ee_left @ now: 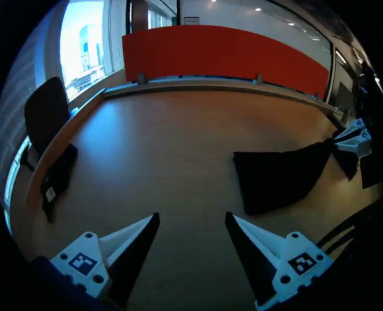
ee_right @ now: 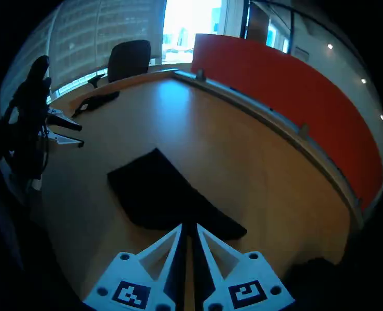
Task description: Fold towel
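A black towel [ee_left: 277, 179] lies on the wooden table [ee_left: 181, 145], off to the right in the left gripper view. Its far right corner rises to my right gripper [ee_left: 340, 141], which pinches it. In the right gripper view the towel [ee_right: 157, 194] spreads out just ahead, and my right gripper [ee_right: 190, 228] is shut on its near edge. My left gripper [ee_left: 191, 217] is open over bare table, left of the towel and apart from it, with nothing between its fingers. The right gripper view has the left gripper [ee_right: 80, 136] at the far left, held by a dark-sleeved hand.
A red partition [ee_left: 222, 52] runs along the table's far edge. A black office chair [ee_left: 46, 111] stands by the windows. A dark strap-like object [ee_left: 59, 179] lies near the table's left edge, also seen far off [ee_right: 95, 101]. Bare wood lies between towel and partition.
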